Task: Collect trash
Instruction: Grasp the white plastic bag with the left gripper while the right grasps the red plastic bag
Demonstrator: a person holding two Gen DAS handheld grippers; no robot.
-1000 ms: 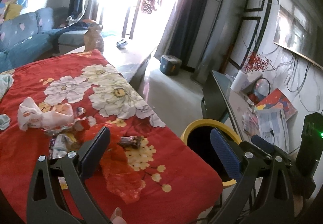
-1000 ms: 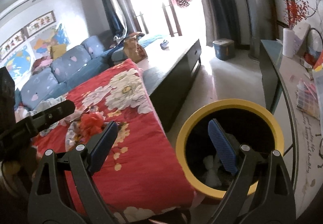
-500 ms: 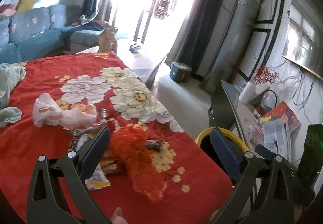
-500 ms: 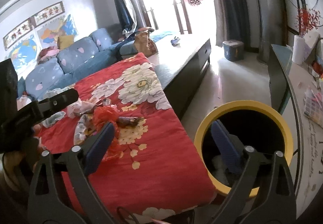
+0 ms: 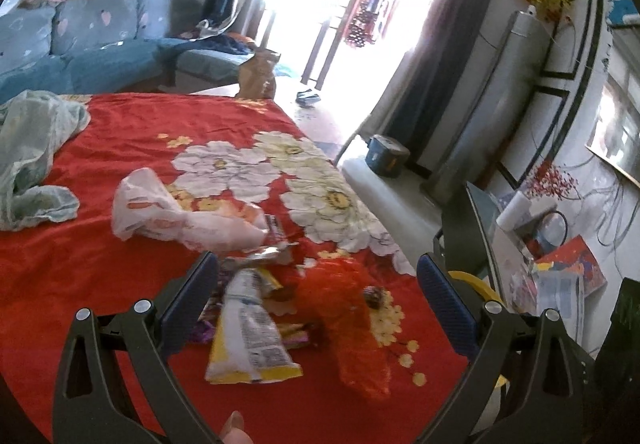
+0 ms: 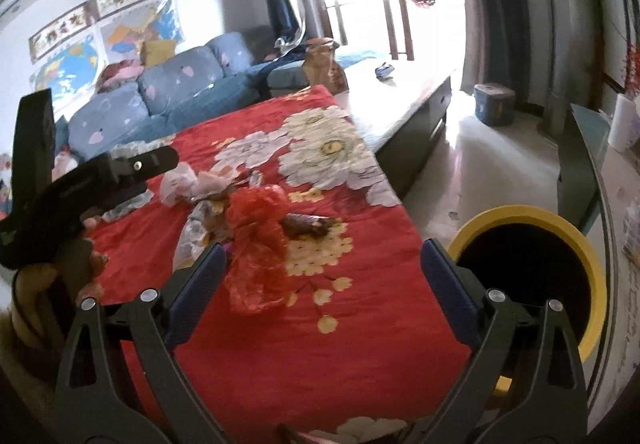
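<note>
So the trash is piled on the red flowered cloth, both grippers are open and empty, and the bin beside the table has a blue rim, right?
Not quite: the bin has a yellow rim, not a blue one, as the right wrist view shows. The rest holds: the trash pile lies on the red flowered cloth, and the left gripper and right gripper both stand open with nothing held.

Crinkled red plastic bag; matt floral cloth; glossy printed wrapper

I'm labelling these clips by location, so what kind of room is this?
Most likely a home living room: a blue sofa along the wall, a low table under a red floral cloth, and curtained glass balcony doors behind it.
</note>
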